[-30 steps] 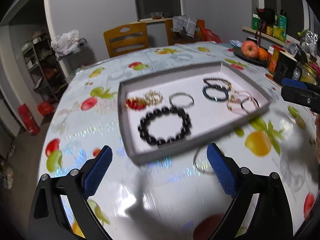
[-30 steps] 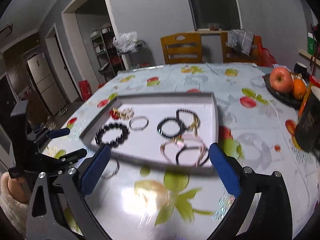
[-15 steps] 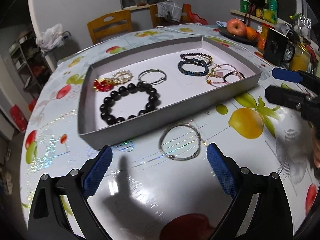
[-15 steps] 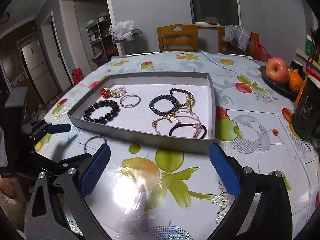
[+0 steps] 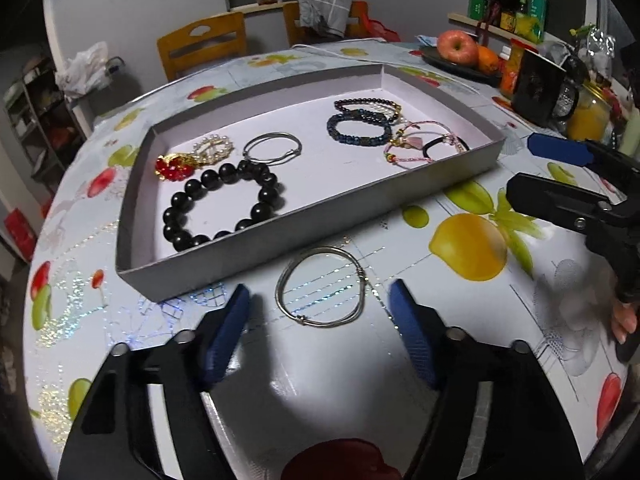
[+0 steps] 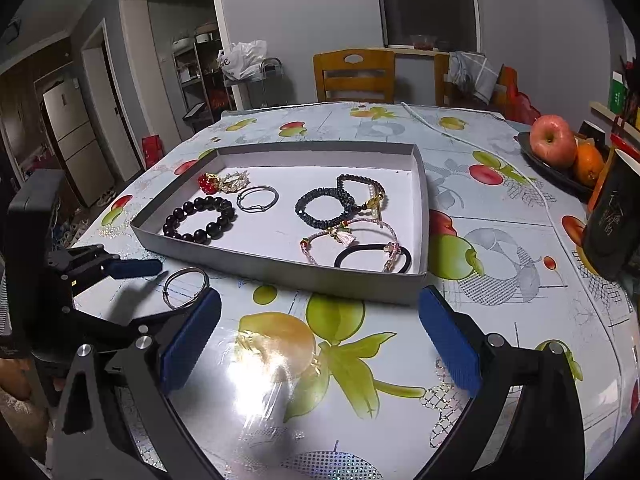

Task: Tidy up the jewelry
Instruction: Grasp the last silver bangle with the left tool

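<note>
A thin silver bangle point(image 5: 322, 286) lies on the fruit-print tablecloth just outside the near wall of a shallow grey tray point(image 5: 280, 236). My left gripper point(image 5: 320, 304) is open, low over the table, its blue pads either side of the bangle without touching it. The bangle also shows in the right wrist view point(image 6: 186, 287), with the left gripper point(image 6: 132, 276) beside it. The tray point(image 6: 280, 270) holds a black bead bracelet point(image 5: 224, 204), a red and gold piece point(image 5: 176, 164), a silver ring bangle point(image 5: 272, 148), dark bead bracelets point(image 5: 360, 128) and a pink cord bracelet point(image 5: 416, 146). My right gripper point(image 6: 320, 332) is open and empty over the table in front of the tray.
A plate with an apple and an orange point(image 6: 560, 152), a black mug point(image 6: 612, 224) and jars point(image 5: 592, 112) stand along the table's right side. A white cable point(image 6: 480, 148) runs across the cloth behind the tray. Wooden chairs point(image 6: 354, 76) stand at the far edge.
My left gripper has moved forward and down until its pads flank the silver bangle. The right gripper has come lower and steadied in front of the tray.
</note>
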